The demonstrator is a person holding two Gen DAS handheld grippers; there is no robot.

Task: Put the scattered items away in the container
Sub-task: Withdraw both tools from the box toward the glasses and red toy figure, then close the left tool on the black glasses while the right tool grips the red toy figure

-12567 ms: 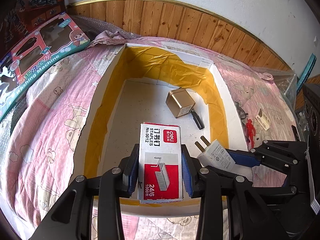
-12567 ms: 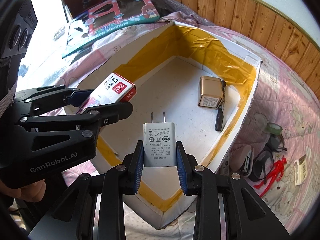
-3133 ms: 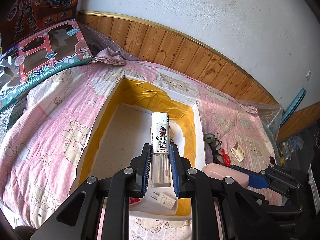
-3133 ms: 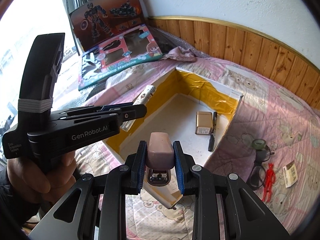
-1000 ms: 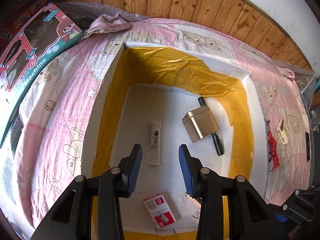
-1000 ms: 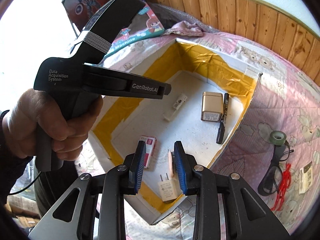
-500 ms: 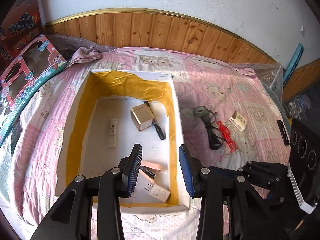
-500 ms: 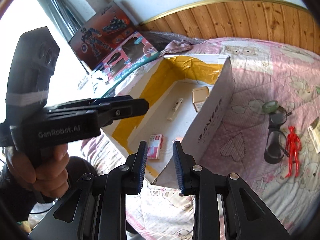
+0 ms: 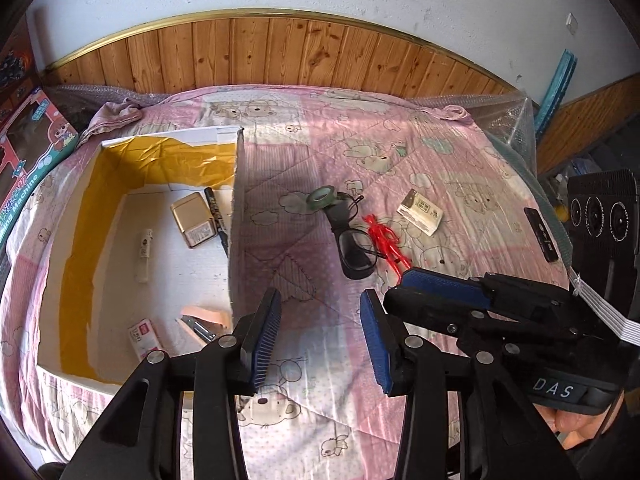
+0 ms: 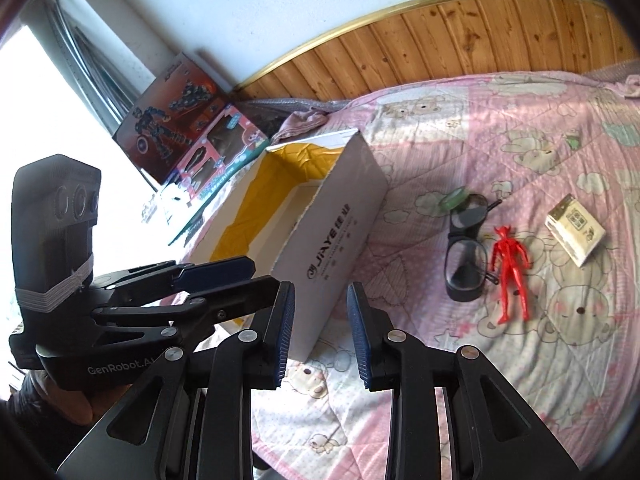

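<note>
Both hand-held grippers, left (image 9: 320,336) and right (image 10: 320,334), are hanging with jaws apart and empty, since they're between loads. The box (image 9: 236,216) is sitting at left, while glasses (image 9: 354,246), a red figure (image 9: 386,246) and a card (image 9: 420,212) are lying mid-frame on the bed (image 9: 400,152), waiting.

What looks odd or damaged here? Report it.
The box looks rough: its yellow tape lining is wrinkled and torn along the edges. Still loose on the quilt outside it: tape roll, glasses, red figure, small pack and a black stick. Both tongs are open and empty.
</note>
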